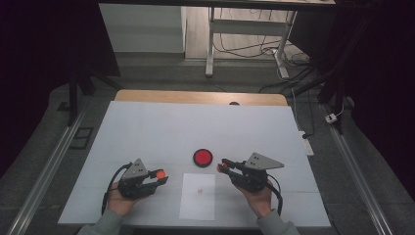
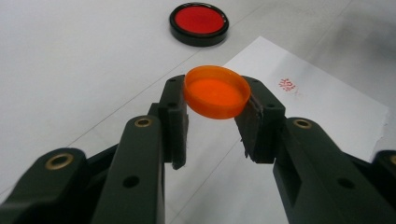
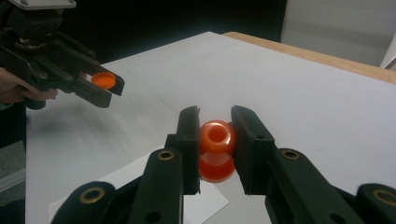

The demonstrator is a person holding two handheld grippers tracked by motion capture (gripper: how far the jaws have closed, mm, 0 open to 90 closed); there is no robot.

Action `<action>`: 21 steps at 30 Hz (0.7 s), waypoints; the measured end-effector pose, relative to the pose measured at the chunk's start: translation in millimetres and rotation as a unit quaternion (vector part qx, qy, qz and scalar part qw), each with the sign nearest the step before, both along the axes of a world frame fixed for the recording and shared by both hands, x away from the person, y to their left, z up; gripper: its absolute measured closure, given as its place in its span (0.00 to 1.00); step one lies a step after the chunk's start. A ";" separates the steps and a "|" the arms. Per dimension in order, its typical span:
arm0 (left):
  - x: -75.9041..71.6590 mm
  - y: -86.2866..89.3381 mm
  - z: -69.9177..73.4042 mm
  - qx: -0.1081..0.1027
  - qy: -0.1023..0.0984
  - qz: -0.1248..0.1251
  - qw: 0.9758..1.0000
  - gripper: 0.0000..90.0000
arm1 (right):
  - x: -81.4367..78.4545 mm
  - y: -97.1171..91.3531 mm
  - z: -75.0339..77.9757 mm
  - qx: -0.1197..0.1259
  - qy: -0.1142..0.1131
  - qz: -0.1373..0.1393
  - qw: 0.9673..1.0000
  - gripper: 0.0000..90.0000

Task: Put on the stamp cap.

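Left gripper [image 2: 212,123] clamps the orange cap [image 2: 216,91] by its rim, hollow side up, above the white paper [image 2: 322,116]; right gripper [image 3: 215,140] pinches the orange stamp body [image 3: 217,150] at its waist, seemingly freed for stamping; ink pad [image 1: 202,157] lies open between both

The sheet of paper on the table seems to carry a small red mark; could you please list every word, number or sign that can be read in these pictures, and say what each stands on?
Red stamped mark on the sheet of paper: too small and blurred to read.
Red pad in its black case: no text.
Orange cap and orange stamp: no text.
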State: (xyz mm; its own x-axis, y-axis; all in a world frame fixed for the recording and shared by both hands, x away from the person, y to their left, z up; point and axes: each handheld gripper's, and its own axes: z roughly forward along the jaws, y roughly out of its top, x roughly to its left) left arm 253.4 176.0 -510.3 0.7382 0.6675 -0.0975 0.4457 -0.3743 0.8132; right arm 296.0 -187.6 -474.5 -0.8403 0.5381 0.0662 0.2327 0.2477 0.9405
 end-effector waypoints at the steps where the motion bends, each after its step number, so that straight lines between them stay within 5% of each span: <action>1: 0.2 -2.4 0.3 0.000 -0.001 -0.002 1.000 0.71 | 0.0 0.2 -0.1 0.000 0.000 0.001 1.000 0.80; 21: 1.1 -36.2 0.4 0.014 -0.013 -0.053 0.998 0.71 | -1.1 1.8 -0.7 -0.001 0.000 0.006 1.000 0.80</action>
State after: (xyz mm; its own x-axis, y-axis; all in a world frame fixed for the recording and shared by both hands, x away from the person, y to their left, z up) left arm 254.5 139.8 -509.9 0.8070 0.5876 -0.0592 0.3810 -0.4413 0.8124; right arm 294.9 -185.8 -475.2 -0.8462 0.5288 0.0654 0.2307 0.2529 0.9396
